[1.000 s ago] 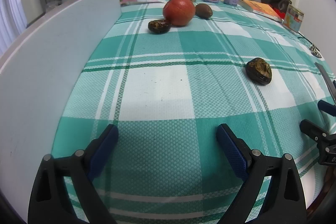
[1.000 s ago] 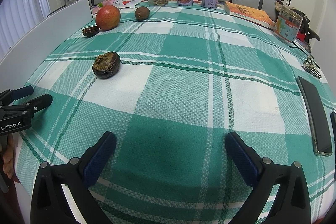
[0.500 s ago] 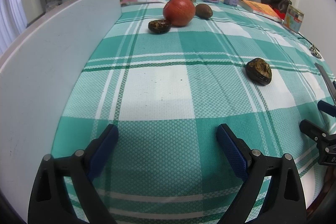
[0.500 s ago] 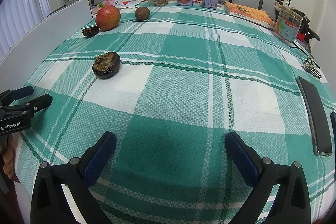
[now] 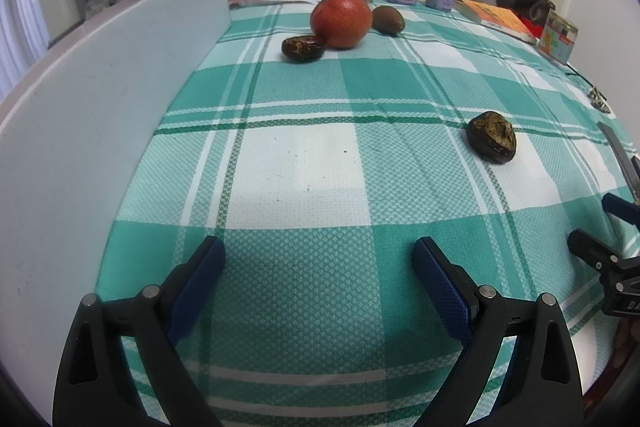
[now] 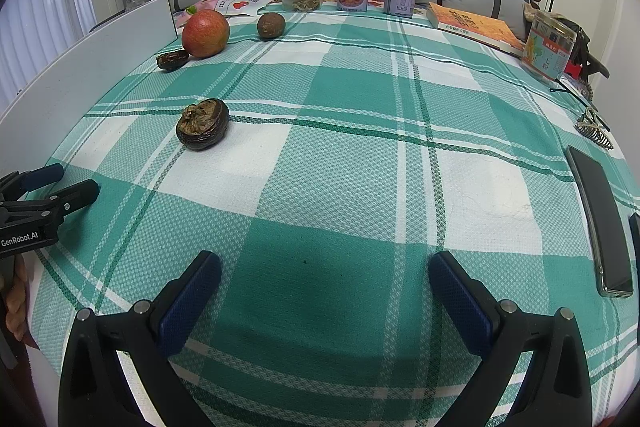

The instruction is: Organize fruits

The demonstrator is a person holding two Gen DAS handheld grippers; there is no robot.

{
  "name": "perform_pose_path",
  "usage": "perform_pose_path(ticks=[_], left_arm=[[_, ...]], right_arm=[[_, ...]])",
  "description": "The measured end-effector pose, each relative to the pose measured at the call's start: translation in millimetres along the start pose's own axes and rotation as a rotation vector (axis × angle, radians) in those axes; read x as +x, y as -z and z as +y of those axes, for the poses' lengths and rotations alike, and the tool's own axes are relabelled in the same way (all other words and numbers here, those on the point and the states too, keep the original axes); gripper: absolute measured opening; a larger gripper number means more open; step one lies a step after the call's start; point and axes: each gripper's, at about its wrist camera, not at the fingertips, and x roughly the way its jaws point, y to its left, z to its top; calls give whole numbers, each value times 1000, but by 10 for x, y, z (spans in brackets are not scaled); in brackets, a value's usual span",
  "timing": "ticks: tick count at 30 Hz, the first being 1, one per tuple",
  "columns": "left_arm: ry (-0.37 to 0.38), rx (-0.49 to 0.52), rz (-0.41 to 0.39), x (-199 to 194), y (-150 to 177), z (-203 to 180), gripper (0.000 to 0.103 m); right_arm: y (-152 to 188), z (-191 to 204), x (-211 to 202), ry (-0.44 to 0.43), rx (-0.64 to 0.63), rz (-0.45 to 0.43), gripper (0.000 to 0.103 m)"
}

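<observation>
Left wrist view: the left gripper [image 5: 318, 275] hangs with fingers spread, empty; a dark wrinkled fruit [image 5: 492, 142] lies ahead to its right. Right wrist view: the right gripper [image 6: 324, 291] is spread too, that fruit ahead-left, the red fruit [image 6: 205, 33] farther.
</observation>
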Motion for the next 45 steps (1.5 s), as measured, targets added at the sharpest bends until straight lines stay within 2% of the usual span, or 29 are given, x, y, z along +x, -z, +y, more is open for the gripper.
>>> perform_pose_path(ticks=[3, 5, 8, 11, 17, 18, 21, 22, 23, 28, 35, 37, 39, 41, 42, 43, 44, 45], left_arm=[[68, -3, 72, 51, -197, 34, 96], [139, -37, 72, 105, -463, 105, 95], [143, -62, 57, 264, -854, 199, 95], [116, -105, 66, 625, -1258, 314, 95], [70, -141, 38, 1085, -1558, 382, 91], [61, -146, 24, 1123, -1578, 387, 88], [61, -114, -16, 1165, -1608, 364, 67], [69, -95, -26, 1164, -1606, 347, 50], [74, -79, -26, 1154, -1597, 327, 44], [112, -62, -7, 909, -1387, 283, 44], [213, -1, 9, 162, -749, 171, 44], [199, 16, 15, 84, -582, 152, 44], [145, 28, 31, 118, -436, 149, 47], [96, 22, 30, 150, -349, 168, 67], [85, 25, 5, 137, -327, 167, 73], [56, 33, -4, 139, -316, 154, 85], [22, 40, -7, 160, -303, 144, 87], [19, 43, -6, 188, -289, 155, 89]], right_arm=[[-1, 0, 1, 0, 0, 0, 103], [0, 0, 2, 0, 0, 0, 103], [2, -1, 2, -2, 0, 1, 103], [-5, -2, 4, -2, 0, 2, 103], [-5, 0, 4, -2, 0, 2, 103], [-5, 0, 4, -2, 0, 2, 103], [-5, 2, 5, -1, 0, 1, 103], [-5, 2, 4, -1, 0, 2, 103], [-6, 2, 6, -1, 1, 2, 103], [-6, 1, 6, -1, 1, 2, 103], [-3, 0, 4, -1, 0, 2, 103], [-5, 0, 6, -2, 0, 1, 103], [-4, 0, 6, -2, 0, 1, 103], [-3, -1, 6, -2, 0, 1, 103], [-2, -2, 5, -2, 1, 0, 103], [0, 0, 4, -2, 1, 0, 103], [1, 3, 5, -2, 1, 0, 103], [0, 2, 5, -3, 0, 1, 103]])
